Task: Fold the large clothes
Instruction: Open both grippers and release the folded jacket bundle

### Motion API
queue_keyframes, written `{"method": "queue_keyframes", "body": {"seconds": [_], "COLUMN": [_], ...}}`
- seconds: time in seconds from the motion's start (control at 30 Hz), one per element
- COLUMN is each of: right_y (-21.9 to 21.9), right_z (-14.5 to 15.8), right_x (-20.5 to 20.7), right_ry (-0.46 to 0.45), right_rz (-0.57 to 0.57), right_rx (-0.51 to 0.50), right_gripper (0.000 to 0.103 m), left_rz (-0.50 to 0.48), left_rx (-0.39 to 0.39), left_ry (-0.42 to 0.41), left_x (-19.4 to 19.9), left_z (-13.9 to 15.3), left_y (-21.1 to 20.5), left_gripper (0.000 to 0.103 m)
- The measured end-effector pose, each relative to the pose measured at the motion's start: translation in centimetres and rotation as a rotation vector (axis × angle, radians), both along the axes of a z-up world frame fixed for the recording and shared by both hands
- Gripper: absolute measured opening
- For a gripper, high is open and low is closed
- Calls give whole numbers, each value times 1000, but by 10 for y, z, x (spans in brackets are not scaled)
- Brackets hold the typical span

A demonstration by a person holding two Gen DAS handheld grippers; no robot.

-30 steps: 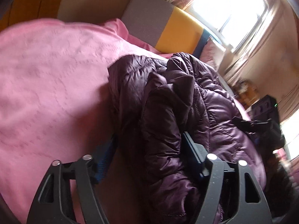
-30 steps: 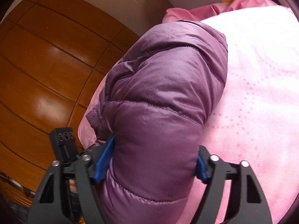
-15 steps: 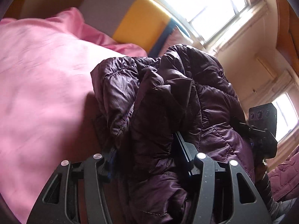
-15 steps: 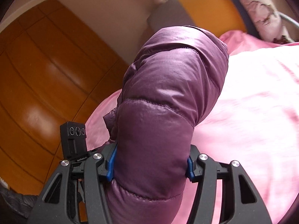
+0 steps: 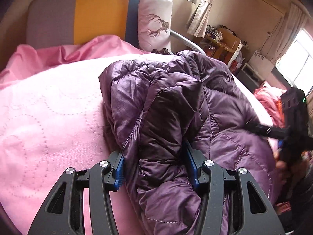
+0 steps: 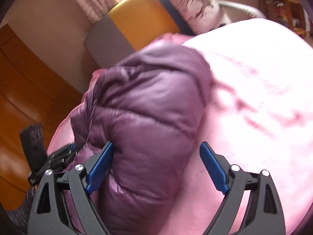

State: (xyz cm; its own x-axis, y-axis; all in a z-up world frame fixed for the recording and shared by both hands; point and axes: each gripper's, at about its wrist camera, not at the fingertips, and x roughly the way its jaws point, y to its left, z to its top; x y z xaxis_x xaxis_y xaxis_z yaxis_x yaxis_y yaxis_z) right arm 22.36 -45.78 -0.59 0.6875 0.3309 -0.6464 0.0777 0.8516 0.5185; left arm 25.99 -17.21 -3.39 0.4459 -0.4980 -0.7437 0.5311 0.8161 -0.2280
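Note:
A dark purple quilted puffer jacket (image 5: 176, 101) lies bunched on a pink quilted bedspread (image 5: 49, 105). My left gripper (image 5: 154, 168) is shut on a thick fold of the jacket, the blue pads pressed into it on both sides. In the right wrist view the jacket (image 6: 148, 107) lies as a rounded roll on the bedspread (image 6: 254, 98). My right gripper (image 6: 156, 164) is open around its near end: the left pad touches the fabric, the right pad stands clear of it. The right gripper also shows in the left wrist view (image 5: 293, 121), at the jacket's right side.
A headboard in grey, yellow and blue (image 5: 88, 13) stands at the far end with a white deer-print pillow (image 5: 154, 23). A cluttered wooden desk (image 5: 223, 39) and windows are at the right. A wooden wardrobe (image 6: 23, 98) is at the left of the bed.
My right gripper has opened and let go of the jacket roll, which now rests on the bed. My left gripper has stayed shut on its fold and lowered toward the bed.

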Motion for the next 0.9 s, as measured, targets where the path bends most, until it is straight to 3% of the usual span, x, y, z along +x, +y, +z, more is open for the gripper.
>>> {"method": "queue_keyframes", "body": {"seconds": [0.1, 0.2, 0.27, 0.4, 0.57, 0.63, 0.8, 0.9], "right_y": [17, 53, 83, 125, 144, 137, 124, 126], "right_z": [31, 46, 33, -10, -33, -33, 0, 5], "right_x": [-5, 17, 41, 87, 123, 118, 72, 26], "right_ry": [-74, -69, -27, 96, 157, 146, 67, 30], "right_rz": [-80, -98, -83, -33, 12, 8, -37, -69], "right_rx": [-7, -85, -152, -316, -418, -401, -383, -401], "right_gripper": [91, 91, 91, 93, 100, 100, 100, 101], "left_rz": [45, 77, 91, 140, 227, 244, 261, 275], "left_rx": [-1, 19, 44, 17, -57, -49, 28, 51], "left_ry": [-17, -69, -91, -47, 75, 81, -61, -113], "left_x": [-5, -16, -17, -8, 13, 15, -17, -37], "left_z": [5, 11, 11, 2, -27, -27, 10, 23], "left_y": [7, 10, 9, 17, 49, 52, 49, 50], "left_gripper": [50, 50, 52, 55, 74, 76, 88, 89]}}
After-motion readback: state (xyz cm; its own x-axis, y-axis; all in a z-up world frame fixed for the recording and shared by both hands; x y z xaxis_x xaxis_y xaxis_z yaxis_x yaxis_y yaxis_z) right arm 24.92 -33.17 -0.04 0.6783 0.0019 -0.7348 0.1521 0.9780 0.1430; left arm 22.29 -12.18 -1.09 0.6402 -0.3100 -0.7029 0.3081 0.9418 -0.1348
